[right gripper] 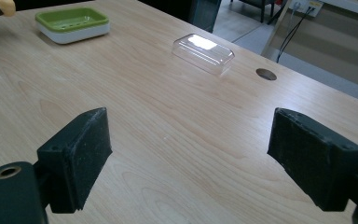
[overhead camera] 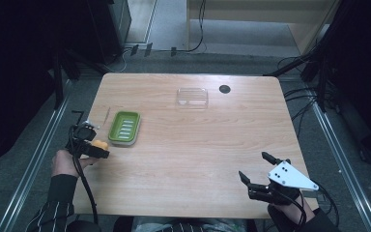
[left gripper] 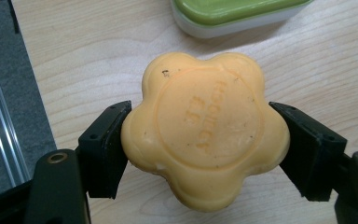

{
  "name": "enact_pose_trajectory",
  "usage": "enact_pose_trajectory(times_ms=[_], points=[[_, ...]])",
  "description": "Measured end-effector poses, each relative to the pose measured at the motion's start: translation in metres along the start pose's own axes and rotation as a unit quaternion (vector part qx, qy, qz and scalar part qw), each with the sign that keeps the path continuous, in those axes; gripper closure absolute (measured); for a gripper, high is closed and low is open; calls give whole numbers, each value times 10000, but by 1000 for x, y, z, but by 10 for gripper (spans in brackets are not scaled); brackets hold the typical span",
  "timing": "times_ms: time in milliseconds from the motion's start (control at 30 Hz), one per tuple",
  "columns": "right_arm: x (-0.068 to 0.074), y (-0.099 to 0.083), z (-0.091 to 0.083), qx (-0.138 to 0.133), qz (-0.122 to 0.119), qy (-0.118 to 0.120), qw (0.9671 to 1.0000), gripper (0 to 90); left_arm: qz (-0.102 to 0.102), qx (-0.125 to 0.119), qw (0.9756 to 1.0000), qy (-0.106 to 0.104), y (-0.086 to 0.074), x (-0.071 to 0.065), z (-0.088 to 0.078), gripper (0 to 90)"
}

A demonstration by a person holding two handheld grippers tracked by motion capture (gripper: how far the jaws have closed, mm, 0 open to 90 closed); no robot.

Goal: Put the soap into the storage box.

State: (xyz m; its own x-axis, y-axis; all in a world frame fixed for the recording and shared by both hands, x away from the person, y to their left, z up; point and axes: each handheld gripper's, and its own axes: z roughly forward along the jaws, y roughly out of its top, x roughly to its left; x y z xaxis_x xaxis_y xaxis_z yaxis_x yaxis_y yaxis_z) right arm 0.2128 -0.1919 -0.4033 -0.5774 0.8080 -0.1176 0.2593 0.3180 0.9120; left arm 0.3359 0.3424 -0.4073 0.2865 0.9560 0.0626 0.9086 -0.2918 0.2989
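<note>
One soap (left gripper: 205,135) is clamped between the jaws of the left gripper (left gripper: 200,140). The soap is a pale orange bar with a lobed, flower-like outline, five rounded lobes in all. Its top face carries a raised ring, and inside the ring is embossed lettering too faint to read. A small dark fleck sits near one upper lobe. The pads press on two opposite sides of the bar, and the wooden table (left gripper: 98,56) lies under it.

In the high view the soap (overhead camera: 100,144) appears as a small orange spot at the table's left edge, just beside the green dish (overhead camera: 125,127). Whether the bar rests on the table or is lifted off it cannot be told. The left gripper (overhead camera: 96,149) sits at that edge, with a hand behind it.

The left gripper view gives the surface detail of the soap, which the high view cannot resolve, plus one corner of the dish (left gripper: 233,14): green top, white base.

The right gripper (overhead camera: 257,168) is near the table's front right corner, well apart from the soap. Its jaws stand wide apart with nothing between them.

The right gripper view shows the ribbed inside of the dish (right gripper: 72,24) and a clear lid (right gripper: 203,52) lying further along the table, with a round hole (right gripper: 266,74) in the tabletop beyond it.
</note>
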Motion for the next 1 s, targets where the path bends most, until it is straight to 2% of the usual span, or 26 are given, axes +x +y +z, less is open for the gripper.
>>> enact_pose_trajectory(times_ms=[100, 300, 633, 1000], points=[[0, 0, 0, 7, 12, 0, 10000, 134, -7, -80, 10000, -30, 4, -2, -3, 255], [0, 0, 0, 3, 9, -2, 10000, 134, 46, -57, 10000, -3, 8, -3, -2, 256], [0, 0, 0, 1, 12, 4, 10000, 134, -7, -132, 9999, -70, 20, 2, -3, 255], [-1, 0, -1, -8, 29, -11, 10000, 134, 52, -283, 9996, -52, 30, 3, -11, 256]])
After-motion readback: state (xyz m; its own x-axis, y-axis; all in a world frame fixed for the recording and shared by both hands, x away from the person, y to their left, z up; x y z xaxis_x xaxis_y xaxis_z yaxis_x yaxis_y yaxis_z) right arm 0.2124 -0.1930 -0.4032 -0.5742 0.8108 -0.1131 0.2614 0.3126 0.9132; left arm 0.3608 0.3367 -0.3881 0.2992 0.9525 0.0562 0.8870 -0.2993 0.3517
